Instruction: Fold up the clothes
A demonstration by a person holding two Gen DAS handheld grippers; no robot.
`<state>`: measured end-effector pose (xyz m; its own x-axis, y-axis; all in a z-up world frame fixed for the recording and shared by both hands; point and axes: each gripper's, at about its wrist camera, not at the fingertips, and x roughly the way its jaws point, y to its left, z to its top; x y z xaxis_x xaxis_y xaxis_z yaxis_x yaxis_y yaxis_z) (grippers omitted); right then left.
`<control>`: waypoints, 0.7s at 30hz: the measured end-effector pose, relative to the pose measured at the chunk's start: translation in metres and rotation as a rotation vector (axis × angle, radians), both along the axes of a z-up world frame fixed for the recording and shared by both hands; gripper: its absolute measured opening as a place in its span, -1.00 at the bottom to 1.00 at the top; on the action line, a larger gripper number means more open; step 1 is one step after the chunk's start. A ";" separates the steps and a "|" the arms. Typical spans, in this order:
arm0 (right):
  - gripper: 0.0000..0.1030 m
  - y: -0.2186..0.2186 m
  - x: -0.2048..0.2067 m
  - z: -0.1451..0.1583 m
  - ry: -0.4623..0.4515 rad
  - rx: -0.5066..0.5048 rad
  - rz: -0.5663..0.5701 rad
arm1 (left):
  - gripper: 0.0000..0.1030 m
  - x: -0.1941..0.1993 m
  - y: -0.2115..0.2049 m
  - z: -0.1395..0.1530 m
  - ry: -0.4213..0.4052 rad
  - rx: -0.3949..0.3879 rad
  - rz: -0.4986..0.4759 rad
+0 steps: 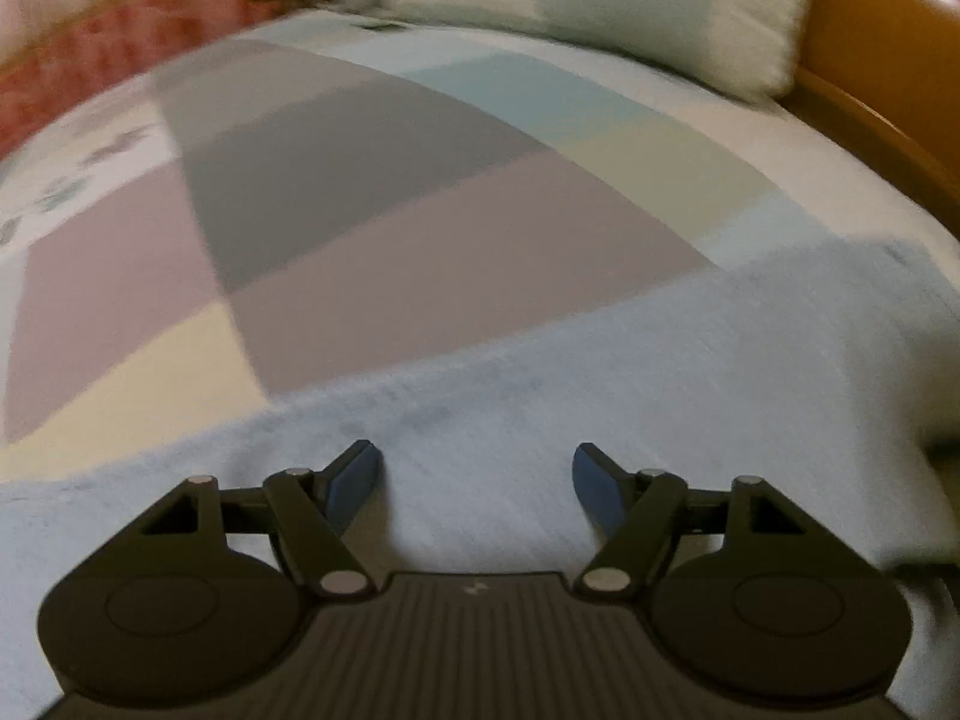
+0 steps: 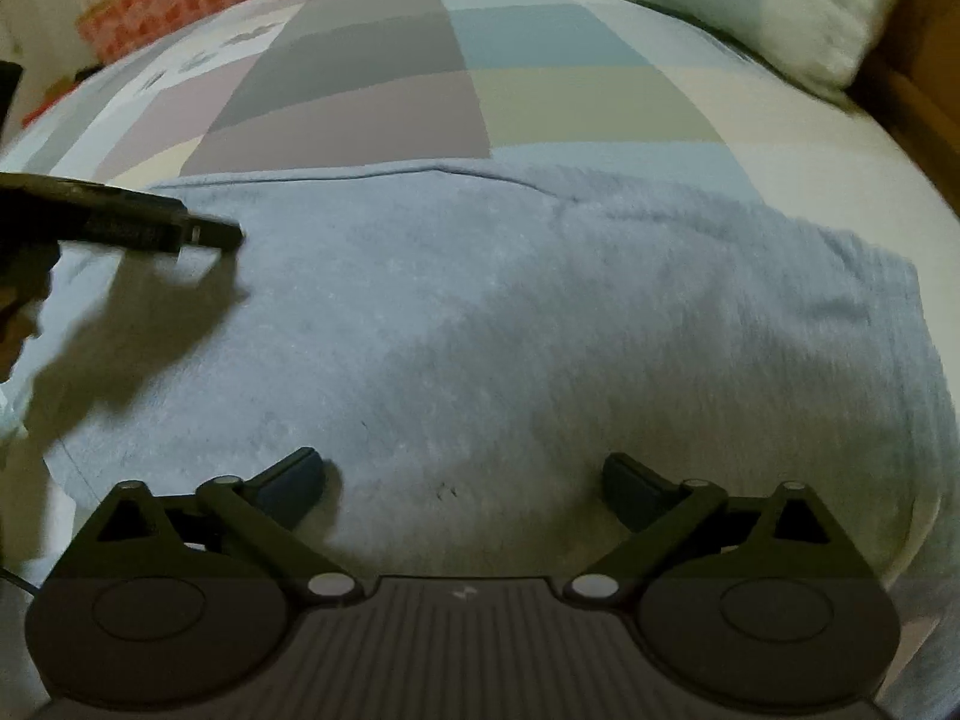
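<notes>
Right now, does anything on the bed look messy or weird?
Not really. The pale blue garment lies mostly flat on the patchwork bedspread, with only some rumpling at its right edge. The pillow sits at the head. Both the left gripper and the right gripper are open, holding nothing.

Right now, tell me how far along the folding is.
Done: the blue garment lies spread fairly flat on the bedspread, a folded-looking edge along its far side. In hand: nothing; the left gripper and right gripper are both open above it. Left: gripping the cloth and making the remaining folds.
</notes>
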<state>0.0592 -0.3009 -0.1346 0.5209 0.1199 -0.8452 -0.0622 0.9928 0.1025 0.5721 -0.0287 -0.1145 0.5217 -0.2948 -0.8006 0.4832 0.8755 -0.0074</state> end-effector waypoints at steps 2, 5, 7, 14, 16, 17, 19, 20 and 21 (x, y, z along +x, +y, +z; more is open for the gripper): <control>1.00 -0.005 -0.004 -0.003 0.000 0.015 -0.021 | 0.35 0.006 0.000 0.003 0.012 0.004 0.043; 1.00 -0.011 -0.006 0.004 -0.028 0.030 -0.034 | 0.35 -0.001 -0.006 0.014 0.036 -0.039 0.007; 1.00 -0.016 -0.005 0.011 -0.052 0.040 -0.045 | 0.37 -0.011 -0.015 0.017 0.041 -0.053 -0.062; 1.00 -0.054 0.028 0.008 -0.116 -0.104 -0.124 | 0.47 -0.012 -0.028 -0.002 -0.012 0.027 -0.075; 1.00 -0.076 0.034 -0.003 -0.063 -0.134 -0.192 | 0.47 0.000 -0.024 -0.001 -0.024 0.016 -0.010; 1.00 -0.086 0.033 -0.003 -0.061 -0.107 -0.212 | 0.44 0.002 -0.023 0.000 -0.016 0.006 0.002; 1.00 -0.103 0.029 -0.004 -0.054 -0.057 -0.253 | 0.38 0.004 -0.018 0.006 0.006 -0.025 0.015; 1.00 -0.105 0.027 0.000 -0.047 -0.040 -0.269 | 0.38 0.003 -0.014 0.010 0.018 -0.047 0.017; 1.00 -0.105 0.023 0.006 -0.048 -0.015 -0.276 | 0.38 -0.001 -0.009 0.015 0.026 -0.063 0.012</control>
<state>0.0826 -0.4057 -0.1290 0.5716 -0.0440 -0.8194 0.2062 0.9742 0.0915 0.5713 -0.0375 -0.1000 0.5048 -0.3390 -0.7938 0.4719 0.8785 -0.0751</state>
